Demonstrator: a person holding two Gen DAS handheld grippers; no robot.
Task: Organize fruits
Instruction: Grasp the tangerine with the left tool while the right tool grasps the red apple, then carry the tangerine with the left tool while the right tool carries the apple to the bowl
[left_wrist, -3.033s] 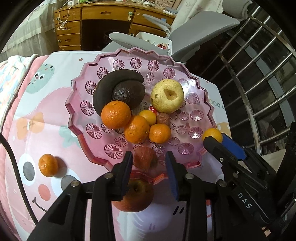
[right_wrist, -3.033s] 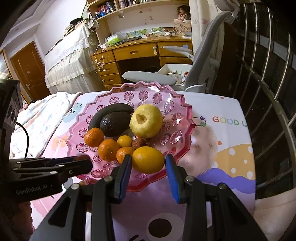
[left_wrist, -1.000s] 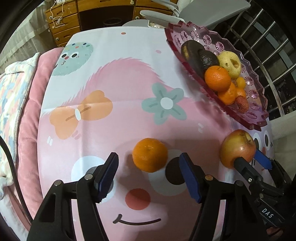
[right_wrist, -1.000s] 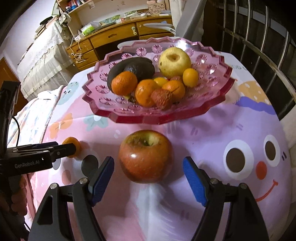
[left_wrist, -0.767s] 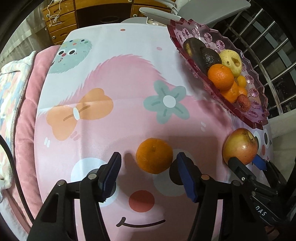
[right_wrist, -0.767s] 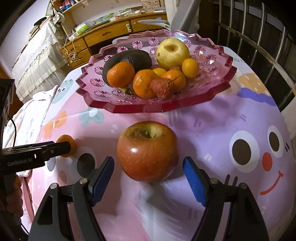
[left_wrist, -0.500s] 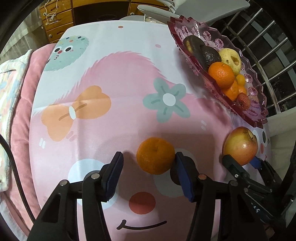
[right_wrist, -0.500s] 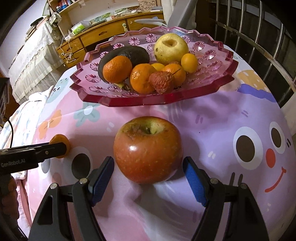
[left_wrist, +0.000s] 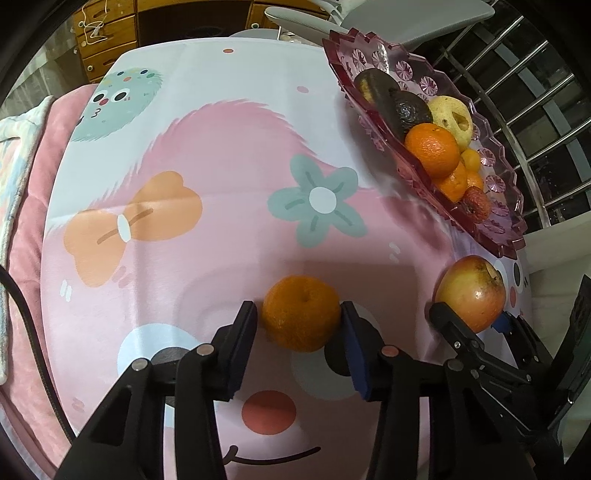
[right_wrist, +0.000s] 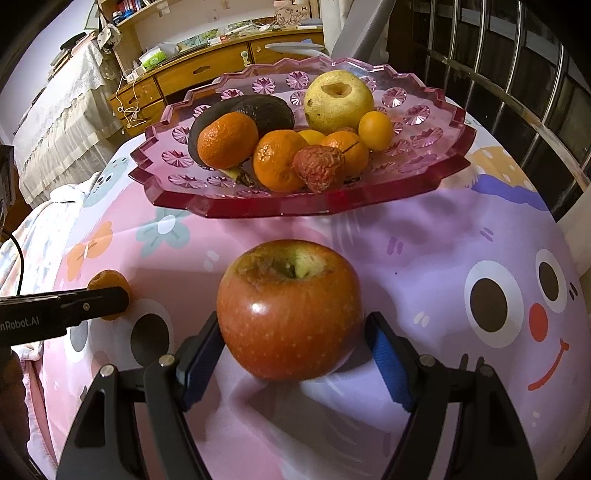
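Observation:
A mandarin (left_wrist: 301, 313) lies on the cartoon tablecloth, and my left gripper (left_wrist: 300, 314) is shut on it, both pads touching its sides. It also shows in the right wrist view (right_wrist: 107, 284), partly behind the left finger. A red apple (right_wrist: 290, 312) sits on the cloth in front of the pink plate (right_wrist: 424, 173); my right gripper (right_wrist: 293, 332) has closed on it, both pads at its sides. The apple also shows in the left wrist view (left_wrist: 471, 293). The plate (left_wrist: 369, 110) holds several mandarins, an avocado, a yellow pear, a kumquat and a shrivelled red fruit.
A grey office chair (right_wrist: 354, 33) and a wooden desk with drawers (right_wrist: 207, 74) stand behind the table. Metal railing bars (right_wrist: 517, 92) run along the right. A black cable (left_wrist: 29, 350) hangs at the left edge.
Both grippers moved forward and narrowed. The left jaws have closed onto the mandarin. The right jaws have closed in to the apple's sides.

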